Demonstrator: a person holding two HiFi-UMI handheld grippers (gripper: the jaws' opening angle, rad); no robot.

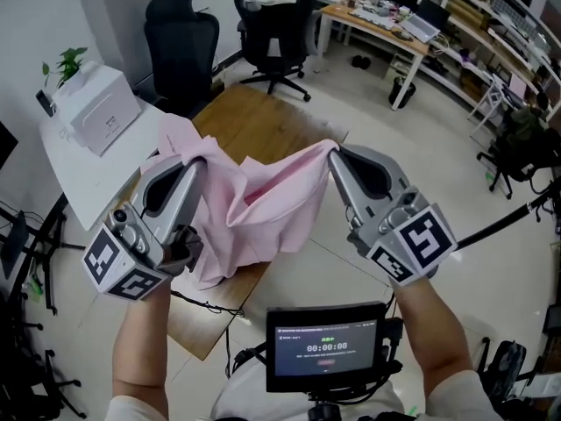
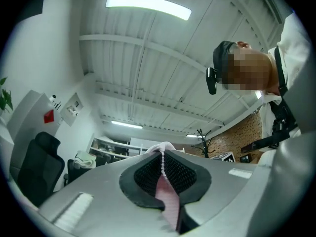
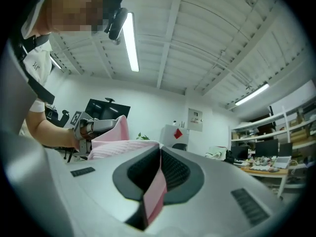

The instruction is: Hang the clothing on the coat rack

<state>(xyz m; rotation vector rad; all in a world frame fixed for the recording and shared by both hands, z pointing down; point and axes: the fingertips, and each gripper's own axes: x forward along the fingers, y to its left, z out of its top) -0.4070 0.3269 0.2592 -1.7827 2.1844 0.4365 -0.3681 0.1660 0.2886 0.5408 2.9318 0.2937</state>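
Left gripper (image 1: 198, 165): jaws pressed together on 1 edge of the pale pink fabric garment (image 1: 263, 204); pink cloth shows between its ribbed pads in the left gripper view. Right gripper (image 1: 337, 153): jaws likewise clamped on another edge of the garment. The garment sags between the 2 grippers above the brown wooden tabletop (image 1: 263, 121); whether its lower folds touch the top cannot be told. A black branched coat rack (image 2: 204, 142) stands well apart, before a brick wall (image 2: 234, 132).

2 black chairs (image 1: 181, 46) stand beyond a wooden table (image 1: 263, 125) — pale tiled floor (image 1: 368, 121).
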